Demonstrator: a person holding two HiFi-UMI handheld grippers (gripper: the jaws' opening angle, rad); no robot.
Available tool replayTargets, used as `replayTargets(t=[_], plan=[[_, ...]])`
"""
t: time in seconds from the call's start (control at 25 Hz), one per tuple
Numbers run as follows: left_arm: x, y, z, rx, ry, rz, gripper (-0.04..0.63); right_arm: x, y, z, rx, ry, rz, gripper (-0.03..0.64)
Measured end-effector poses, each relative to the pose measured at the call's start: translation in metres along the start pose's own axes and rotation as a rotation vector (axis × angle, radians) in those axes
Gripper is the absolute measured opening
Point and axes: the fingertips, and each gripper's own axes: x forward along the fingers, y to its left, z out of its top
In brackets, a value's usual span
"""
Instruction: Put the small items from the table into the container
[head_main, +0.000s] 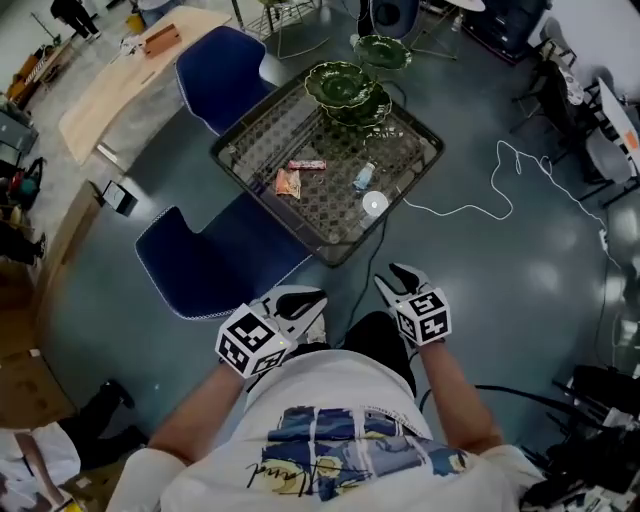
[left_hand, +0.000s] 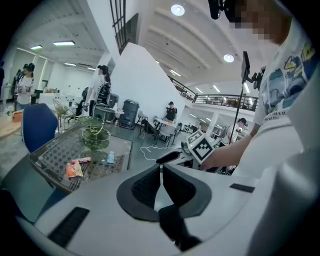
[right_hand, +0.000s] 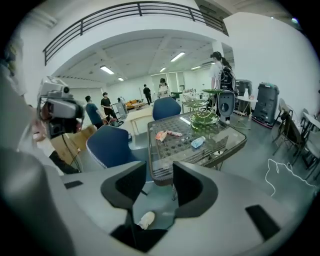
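Currently packets (head_main: 288, 182) lie near the green dish (head_main: 340, 85); left gripper (left_hand: 160, 169) closed, right gripper (right_hand: 159, 171) parted, empty.

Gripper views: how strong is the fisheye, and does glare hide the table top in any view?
Head view: even light, slight bending at the edges, the square glass-topped table with a dark woven frame sharp. Left gripper view: strong fisheye with black corners, the table small and soft at left. Right gripper view: same fisheye, pale reflections on the glass near its right corner, the top still readable.
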Motion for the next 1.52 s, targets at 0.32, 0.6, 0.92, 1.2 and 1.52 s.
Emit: replayTargets(t=[0.32, 0.6, 0.92, 1.2, 1.52], plan=[[0.010, 0.075, 0.027, -0.120, -0.049, 0.128, 0.008, 0.119, -0.092, 0.059, 0.200, 0.034, 0.003, 0.196], [0.046, 0.113, 0.068, -0.206, -0.086, 0.268, 0.008, 0.216, -0.167, 0.068, 0.282, 0.151, 0.044, 0.235], [0.081, 0.136, 0.094, -0.281, -0.067, 0.389, 0.008, 0.289, -0.223, 0.066, 0.313, 0.237, 0.039, 0.247], [0.093, 0.150, 0.096, -0.340, -0.066, 0.472, 0.008, 0.320, -0.229, 0.054, -0.048, 0.372, 0.107, 0.245], [0.097, 0.158, 0.105, -0.341, -0.091, 0.516, 0.008, 0.304, -0.215, 0.064, -0.297, 0.365, 0.233, 0.179]])
